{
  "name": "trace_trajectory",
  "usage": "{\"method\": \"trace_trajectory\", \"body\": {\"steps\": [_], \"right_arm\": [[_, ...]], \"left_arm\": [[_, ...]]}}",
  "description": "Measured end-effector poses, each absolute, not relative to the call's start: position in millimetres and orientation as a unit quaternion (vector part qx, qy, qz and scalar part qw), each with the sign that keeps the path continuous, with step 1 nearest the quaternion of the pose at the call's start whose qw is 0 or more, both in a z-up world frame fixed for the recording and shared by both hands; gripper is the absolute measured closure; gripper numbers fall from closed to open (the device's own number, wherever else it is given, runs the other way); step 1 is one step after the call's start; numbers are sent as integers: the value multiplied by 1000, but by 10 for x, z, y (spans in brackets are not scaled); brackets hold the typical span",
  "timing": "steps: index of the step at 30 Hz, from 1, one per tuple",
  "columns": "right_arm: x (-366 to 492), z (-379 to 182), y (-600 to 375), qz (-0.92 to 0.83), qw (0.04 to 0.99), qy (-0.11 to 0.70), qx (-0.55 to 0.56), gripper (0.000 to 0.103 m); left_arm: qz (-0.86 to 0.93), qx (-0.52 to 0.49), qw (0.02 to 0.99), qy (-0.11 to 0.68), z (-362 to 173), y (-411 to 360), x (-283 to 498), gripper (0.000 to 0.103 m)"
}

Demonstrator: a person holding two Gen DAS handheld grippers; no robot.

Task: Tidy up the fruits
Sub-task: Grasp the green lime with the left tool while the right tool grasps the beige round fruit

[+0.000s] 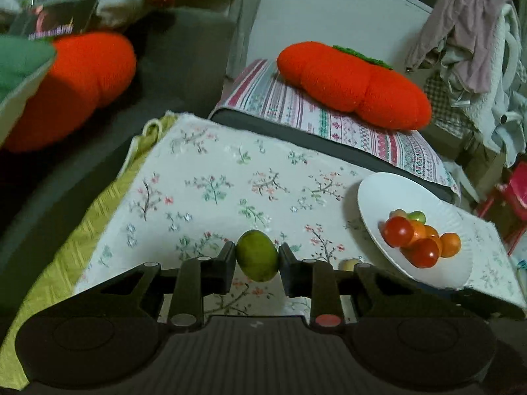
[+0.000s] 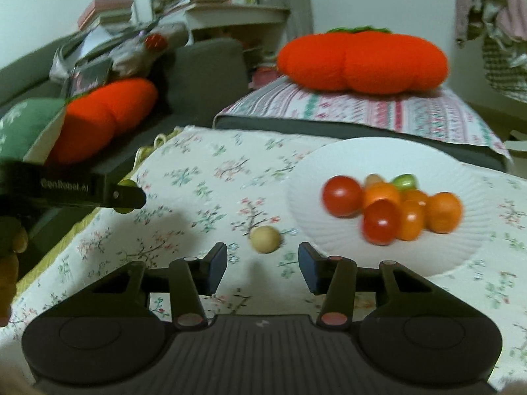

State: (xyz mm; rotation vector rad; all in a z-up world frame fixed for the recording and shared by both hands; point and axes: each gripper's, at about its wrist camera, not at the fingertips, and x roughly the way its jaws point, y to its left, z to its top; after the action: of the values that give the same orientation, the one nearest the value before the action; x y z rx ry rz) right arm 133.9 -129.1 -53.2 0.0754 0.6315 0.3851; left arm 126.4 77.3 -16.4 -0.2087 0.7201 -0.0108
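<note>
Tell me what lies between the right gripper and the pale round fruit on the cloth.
Nothing: in the right wrist view only bare floral cloth separates the open right gripper from the pale fruit, which sits just beyond the fingertips, left of the plate.

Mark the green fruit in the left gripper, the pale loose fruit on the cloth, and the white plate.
green fruit (image 1: 257, 256), left wrist view, middle of its skin between the fingers.
pale fruit (image 2: 265, 238), right wrist view, centre of its top.
white plate (image 2: 329, 158), right wrist view, bare far rim.
</note>
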Motion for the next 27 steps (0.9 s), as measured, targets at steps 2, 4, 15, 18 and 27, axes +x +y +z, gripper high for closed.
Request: {"method": "trace_trajectory", "body": {"steps": [2,4,15,18,27], "right_arm": [[1397,-595,-1188,190,929,317,27,58],[1470,-671,-1074,188,927,324,6,58],[1680,-798,-901,167,932,320,-22,90],[1673,-778,-965,168,931,324,-9,90],[1695,-775,-752,162,937,307,-33,60]], "left_arm": [[-9,-103,930,353,-157,771,1281,84],[-9,-100,931,351,-148,735,1301,84],[-3,-98,930,355,-186,798,1345,84],[-5,-99,931,352,-168,795,1332,84],[-1,-109,931,348,-143,826,1336,84]]}}
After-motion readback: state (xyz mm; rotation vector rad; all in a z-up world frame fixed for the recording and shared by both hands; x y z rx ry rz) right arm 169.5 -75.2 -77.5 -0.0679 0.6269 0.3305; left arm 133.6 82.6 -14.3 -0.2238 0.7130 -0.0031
